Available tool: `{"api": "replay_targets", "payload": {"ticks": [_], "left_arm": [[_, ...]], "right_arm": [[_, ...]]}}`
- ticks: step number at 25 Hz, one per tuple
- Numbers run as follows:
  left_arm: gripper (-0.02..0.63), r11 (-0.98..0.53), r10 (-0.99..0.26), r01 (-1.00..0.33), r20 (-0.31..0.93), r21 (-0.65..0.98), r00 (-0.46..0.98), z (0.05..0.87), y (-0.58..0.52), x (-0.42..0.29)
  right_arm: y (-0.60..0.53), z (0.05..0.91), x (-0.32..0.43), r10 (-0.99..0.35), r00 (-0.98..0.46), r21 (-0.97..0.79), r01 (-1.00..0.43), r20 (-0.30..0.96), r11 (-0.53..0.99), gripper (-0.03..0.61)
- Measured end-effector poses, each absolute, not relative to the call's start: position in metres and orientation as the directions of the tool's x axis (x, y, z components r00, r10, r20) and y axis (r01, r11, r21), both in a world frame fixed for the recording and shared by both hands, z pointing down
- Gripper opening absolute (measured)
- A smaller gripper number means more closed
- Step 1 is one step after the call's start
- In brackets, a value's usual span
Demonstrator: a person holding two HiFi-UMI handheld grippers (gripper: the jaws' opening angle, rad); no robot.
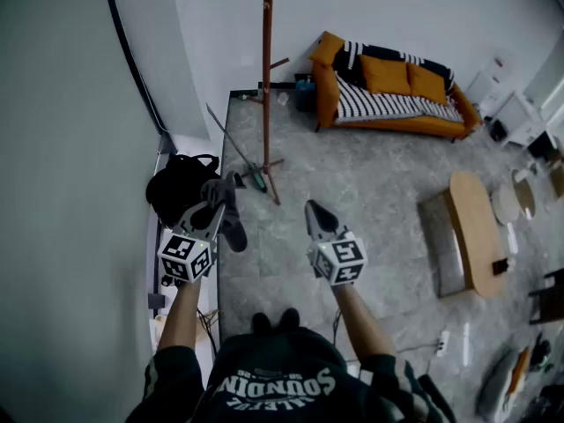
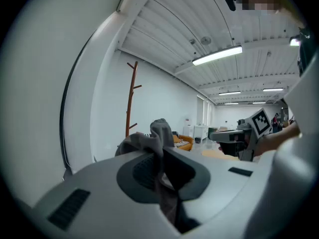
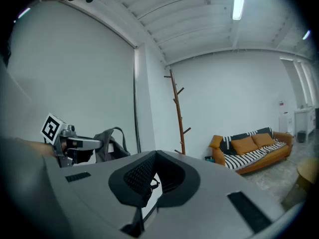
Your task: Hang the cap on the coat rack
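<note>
Head view: left hand-held gripper clamps cap, right clenched; sofa beyond rack.

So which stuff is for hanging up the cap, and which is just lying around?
For the job:
- cap, pinched in the left claw
- coat rack

Just lying about:
- sofa
- wooden table
- black bag

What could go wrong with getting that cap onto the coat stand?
The left gripper pinches just a bunched fold of the cap, so the soft fabric might slip out. The coat rack has short, thin pegs, so the cap could miss or slide off.
</note>
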State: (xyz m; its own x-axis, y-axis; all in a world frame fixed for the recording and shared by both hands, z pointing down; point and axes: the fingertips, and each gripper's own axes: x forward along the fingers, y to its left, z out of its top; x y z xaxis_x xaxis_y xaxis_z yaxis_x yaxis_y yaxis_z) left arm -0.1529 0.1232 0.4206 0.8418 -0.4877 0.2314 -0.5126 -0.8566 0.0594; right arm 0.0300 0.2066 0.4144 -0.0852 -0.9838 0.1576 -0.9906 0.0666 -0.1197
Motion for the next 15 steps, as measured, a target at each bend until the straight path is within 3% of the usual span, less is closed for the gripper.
{"api": "replay_targets", "payload": {"ticks": [15], "left_arm": [[0.011, -0.860, -0.486, -0.508, 0.232, 0.045, 0.843, 0.413, 0.143, -0.151]], "right_arm": [[0.220, 0.407, 0.026, -0.987, -0.139, -0.128, -0.984, 0.084, 0.127, -0.002]]}}
